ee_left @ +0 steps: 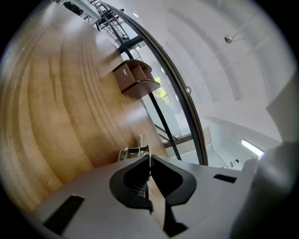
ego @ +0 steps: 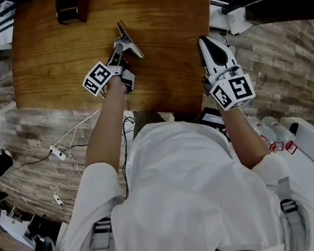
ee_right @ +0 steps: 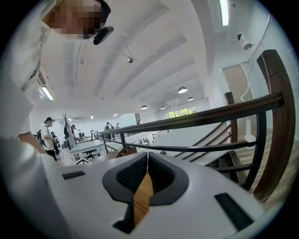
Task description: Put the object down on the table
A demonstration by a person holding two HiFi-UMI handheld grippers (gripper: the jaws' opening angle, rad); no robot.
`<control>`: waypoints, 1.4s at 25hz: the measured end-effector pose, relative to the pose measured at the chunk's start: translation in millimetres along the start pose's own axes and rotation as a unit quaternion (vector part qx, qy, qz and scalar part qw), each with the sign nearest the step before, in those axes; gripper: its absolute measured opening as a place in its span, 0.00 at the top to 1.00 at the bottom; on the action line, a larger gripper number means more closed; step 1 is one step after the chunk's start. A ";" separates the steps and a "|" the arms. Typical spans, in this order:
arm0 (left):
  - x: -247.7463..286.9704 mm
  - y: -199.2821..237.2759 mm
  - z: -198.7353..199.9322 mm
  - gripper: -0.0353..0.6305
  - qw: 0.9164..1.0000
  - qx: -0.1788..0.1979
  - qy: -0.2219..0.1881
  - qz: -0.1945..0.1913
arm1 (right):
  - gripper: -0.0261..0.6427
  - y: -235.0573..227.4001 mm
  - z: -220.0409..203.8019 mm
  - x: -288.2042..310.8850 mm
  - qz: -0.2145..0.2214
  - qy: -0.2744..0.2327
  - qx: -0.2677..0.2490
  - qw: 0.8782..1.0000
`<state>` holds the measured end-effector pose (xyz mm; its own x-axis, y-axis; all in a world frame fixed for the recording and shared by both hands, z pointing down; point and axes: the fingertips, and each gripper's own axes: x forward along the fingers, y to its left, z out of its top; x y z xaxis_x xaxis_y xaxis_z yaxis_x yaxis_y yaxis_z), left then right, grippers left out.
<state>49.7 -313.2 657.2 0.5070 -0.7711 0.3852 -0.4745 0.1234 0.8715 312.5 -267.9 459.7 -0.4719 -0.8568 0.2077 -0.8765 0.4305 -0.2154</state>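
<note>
tool [ego: 128, 38] before box [ego: 67, 8] (table's [ego: 178, 40] far edge)

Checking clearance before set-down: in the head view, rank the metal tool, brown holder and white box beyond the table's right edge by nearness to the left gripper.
1. The metal tool, clamped in the left gripper, over the table.
2. The brown holder, at the table's far edge, toward the left.
3. The white box, off the table, far right.

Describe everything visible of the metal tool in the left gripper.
The metal tool is silvery-grey and T-shaped: a flat crossbar on a narrow stem. The left gripper is shut on the stem, with the crossbar pointing away from the person. It is over the wooden table; contact with the wood can't be told.
</note>
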 end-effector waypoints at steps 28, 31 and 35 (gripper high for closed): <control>-13.5 13.2 -7.7 0.85 0.999 0.005 0.024 0.029 | 0.92 5.3 -4.1 -3.1 0.001 0.004 -0.008 1.000; -34.8 19.8 0.1 0.84 0.999 0.005 0.013 0.040 | 0.92 10.9 -3.7 0.4 0.005 0.004 -0.008 1.000; -77.6 22.5 17.6 0.88 0.999 0.034 -0.004 0.032 | 0.92 32.3 -3.3 9.9 0.018 0.003 -0.011 1.000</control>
<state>-13.0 -261.5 641.6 0.4695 -0.7676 0.4363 -0.5538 0.1288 0.8226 279.2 -261.5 457.9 -0.5029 -0.8394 0.2062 -0.8612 0.4665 -0.2016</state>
